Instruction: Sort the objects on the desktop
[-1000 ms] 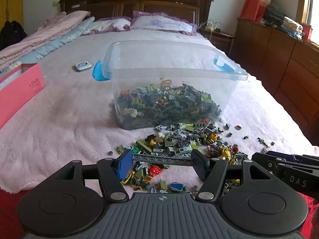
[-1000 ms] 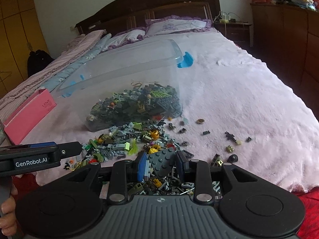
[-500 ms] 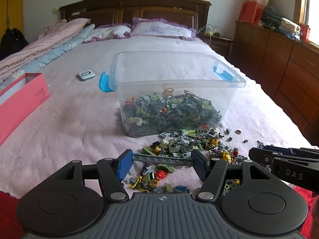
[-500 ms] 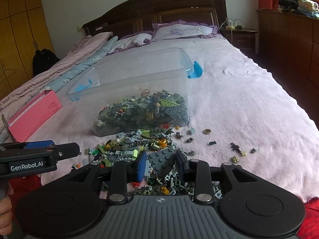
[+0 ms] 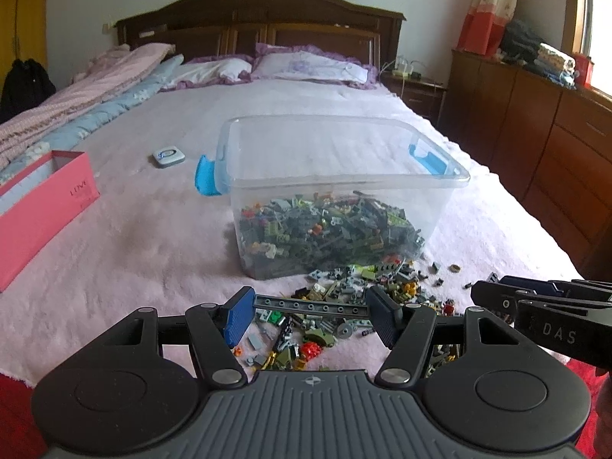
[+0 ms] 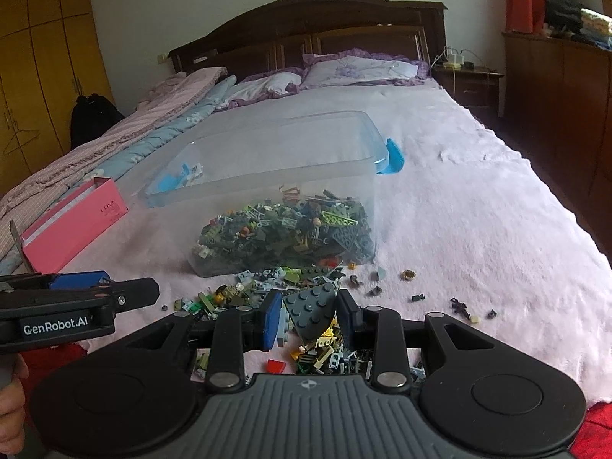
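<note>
Each claw was a black plastic rig: a ribbed grey-black housing at the base, a round moulded disc on either side, and two angled link arms pinned with silver screws. The left claw [image 5: 310, 315] carried blue ribbed pads on its fingers [image 5: 238, 315], and its side bore white "GenRobot.AI" lettering. The right claw [image 6: 308, 319] matched it, one pad blue, the other dark, with "DAS" moulded on its flank. A hand [image 6: 9, 417] showed at the edge.
</note>
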